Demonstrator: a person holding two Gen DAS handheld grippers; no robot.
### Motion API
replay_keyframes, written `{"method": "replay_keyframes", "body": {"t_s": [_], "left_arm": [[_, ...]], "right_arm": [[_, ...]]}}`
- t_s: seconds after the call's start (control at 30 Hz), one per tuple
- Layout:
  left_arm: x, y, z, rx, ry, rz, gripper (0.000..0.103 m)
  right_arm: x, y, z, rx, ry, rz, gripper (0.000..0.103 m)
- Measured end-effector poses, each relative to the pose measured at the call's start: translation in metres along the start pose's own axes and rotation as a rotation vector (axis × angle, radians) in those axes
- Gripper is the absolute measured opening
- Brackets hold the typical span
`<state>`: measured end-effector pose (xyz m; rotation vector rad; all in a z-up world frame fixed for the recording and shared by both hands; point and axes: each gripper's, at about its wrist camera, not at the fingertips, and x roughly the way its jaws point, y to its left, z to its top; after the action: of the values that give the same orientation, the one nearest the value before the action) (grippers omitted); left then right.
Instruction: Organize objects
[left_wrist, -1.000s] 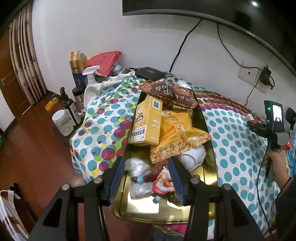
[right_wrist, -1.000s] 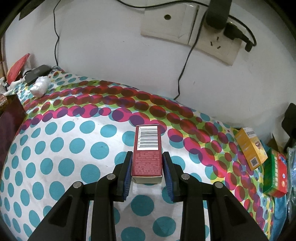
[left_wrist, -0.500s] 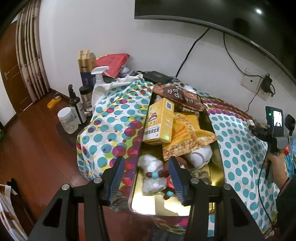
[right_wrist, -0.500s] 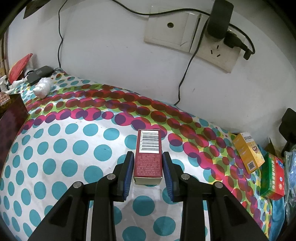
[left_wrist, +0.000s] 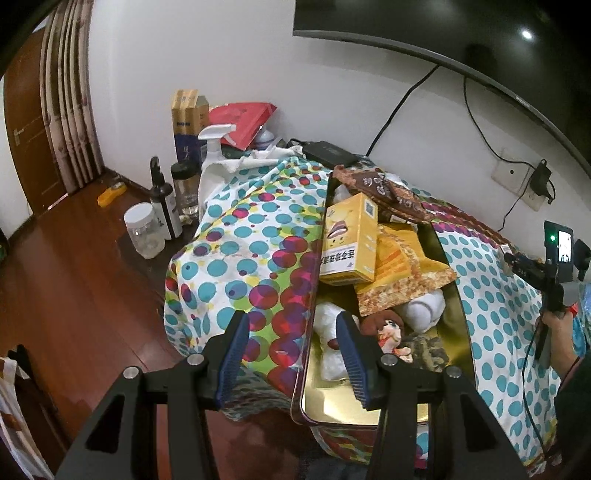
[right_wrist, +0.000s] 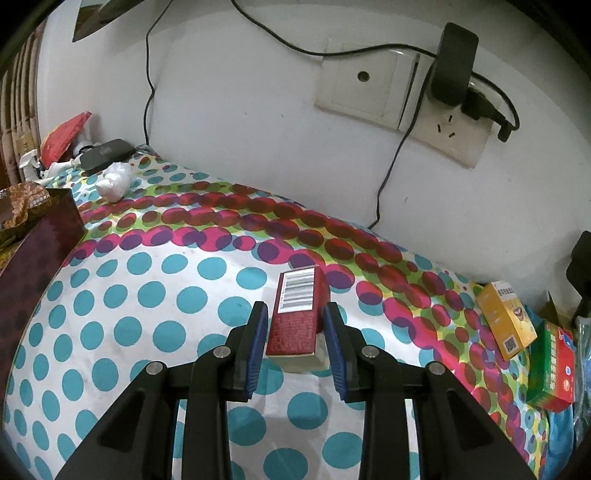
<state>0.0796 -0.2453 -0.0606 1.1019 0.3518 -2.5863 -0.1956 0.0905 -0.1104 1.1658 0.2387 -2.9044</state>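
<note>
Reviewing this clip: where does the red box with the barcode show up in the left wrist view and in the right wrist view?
Left wrist view: only a small barcoded end of the red box shows at the far right edge, at the tip of the right gripper.
Right wrist view: the red box sits centre frame, between the blue pads, above the dotted cloth.
Shared landmark: the wall socket with its black plug.
</note>
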Motion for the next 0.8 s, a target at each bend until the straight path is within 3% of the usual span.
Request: {"method": "replay_keyframes", "body": {"t_s": [0.3, 0.33, 0.37, 0.43, 0.5, 0.53, 0.57, 0.6, 0.8], "left_arm": [[0.011, 0.008, -0.001, -0.025, 0.012, -0.011, 0.050], [0.012, 0.009, -0.001, -0.027, 0.015, -0.010, 0.050], [0.014, 0.011, -0.001, -0.032, 0.016, -0.007, 0.050], [0.017, 0.013, -0.001, -0.040, 0.022, -0.004, 0.050], [0.020, 0.015, -0.001, -0.048, 0.028, -0.001, 0.050], [0.020, 0.016, 0.000, -0.052, 0.030, 0.001, 0.050], [0.021, 0.017, 0.000, -0.055, 0.030, 0.001, 0.050], [0.021, 0.017, 0.001, -0.054, 0.030, 0.000, 0.050], [0.020, 0.014, 0.004, -0.031, 0.014, 0.012, 0.050]], "right_arm": [[0.002, -0.007, 0.004, 0.016, 0.030, 0.014, 0.030], [0.004, -0.007, 0.004, 0.015, 0.030, 0.016, 0.039], [0.005, -0.003, 0.004, 0.016, 0.035, 0.019, 0.057], [0.007, -0.013, 0.003, -0.002, 0.035, 0.003, 0.070], [0.012, -0.023, 0.005, -0.021, 0.044, -0.019, 0.069], [0.016, -0.031, 0.005, -0.021, 0.057, -0.018, 0.065], [0.019, -0.037, 0.006, -0.020, 0.073, -0.021, 0.051], [0.024, -0.043, 0.006, -0.020, 0.097, -0.027, 0.047], [0.033, -0.082, 0.005, 0.014, 0.121, 0.009, 0.045]]}}
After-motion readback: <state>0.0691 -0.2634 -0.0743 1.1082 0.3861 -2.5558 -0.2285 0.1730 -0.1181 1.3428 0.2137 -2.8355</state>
